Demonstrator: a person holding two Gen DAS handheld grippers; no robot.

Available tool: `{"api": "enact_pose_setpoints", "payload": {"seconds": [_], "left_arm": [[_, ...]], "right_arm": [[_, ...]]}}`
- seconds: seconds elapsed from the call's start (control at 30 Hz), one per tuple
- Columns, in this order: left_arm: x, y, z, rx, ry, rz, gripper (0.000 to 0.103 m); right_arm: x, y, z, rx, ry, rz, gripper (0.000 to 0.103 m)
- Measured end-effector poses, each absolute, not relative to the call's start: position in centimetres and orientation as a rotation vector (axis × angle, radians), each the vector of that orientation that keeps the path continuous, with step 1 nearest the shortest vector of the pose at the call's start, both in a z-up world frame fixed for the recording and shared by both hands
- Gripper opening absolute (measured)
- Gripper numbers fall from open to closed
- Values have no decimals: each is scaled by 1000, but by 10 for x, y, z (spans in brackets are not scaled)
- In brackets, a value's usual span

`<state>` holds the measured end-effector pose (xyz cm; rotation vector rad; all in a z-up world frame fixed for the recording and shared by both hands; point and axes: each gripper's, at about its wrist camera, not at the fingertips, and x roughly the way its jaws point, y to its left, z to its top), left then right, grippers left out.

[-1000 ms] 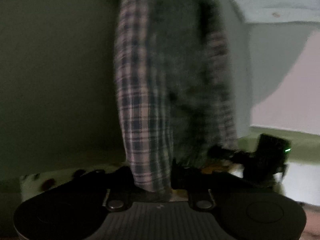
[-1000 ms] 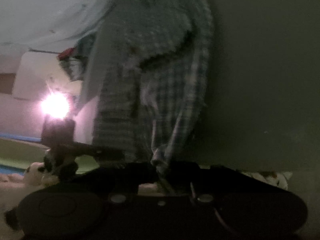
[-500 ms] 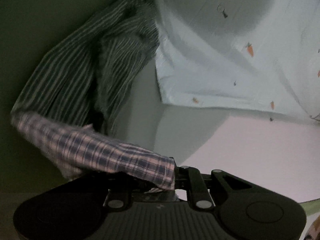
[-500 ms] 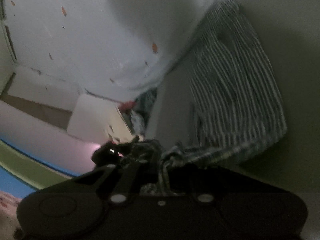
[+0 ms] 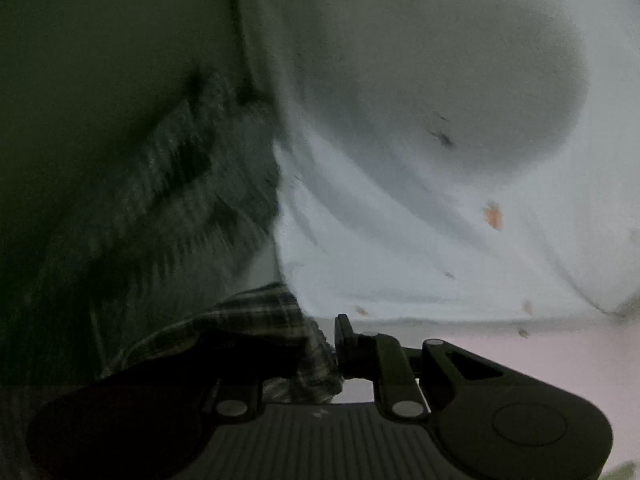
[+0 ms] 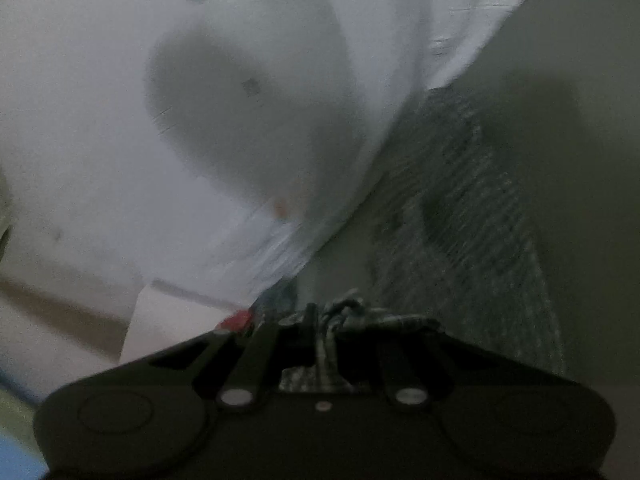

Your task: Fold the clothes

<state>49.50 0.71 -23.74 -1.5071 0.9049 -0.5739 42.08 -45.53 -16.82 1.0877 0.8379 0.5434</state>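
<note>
The left claw (image 5: pixel 320 354) is nearly closed on a bunched edge of the plaid garment (image 5: pixel 256 320), cloth spilling over its left finger while the right finger (image 5: pixel 346 340) presses against the fold. The right claw (image 6: pixel 326 330) pinches a twisted corner of the same plaid garment (image 6: pixel 344 316) between close-set fingers, and its jaws are opening slightly with the cloth between them, so that grip deserves watching. Out from both claws the fabric runs forward, blurred and streaked, over a dark olive surface (image 5: pixel 100 80) (whether it is a bed or a table I cannot tell), and it looks stretched between the two held corners with its far part lying on or just above that surface. Beside it, on the inner side of each view, a pale sheet with small orange carrot prints (image 5: pixel 440 220) lies bunched, its edge close to the garment. The step in hand appears to be carrying the held edge across to make a fold. To do it well, keep both corners level with each other and evenly taut, bring them over the far part squarely, lower them together, and release only once the edges line up, keeping clear of the pale sheet.
</note>
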Motion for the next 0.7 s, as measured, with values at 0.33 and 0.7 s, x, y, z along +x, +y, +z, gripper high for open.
{"api": "enact_pose_setpoints", "payload": {"seconds": [0.33, 0.7], "left_arm": [[571, 23, -258, -1457, 943, -387, 83], [502, -19, -193, -839, 1004, -332, 85]], "right_arm": [[491, -457, -202, 1201, 867, 358, 55], [423, -438, -191, 691, 999, 301, 58]]}}
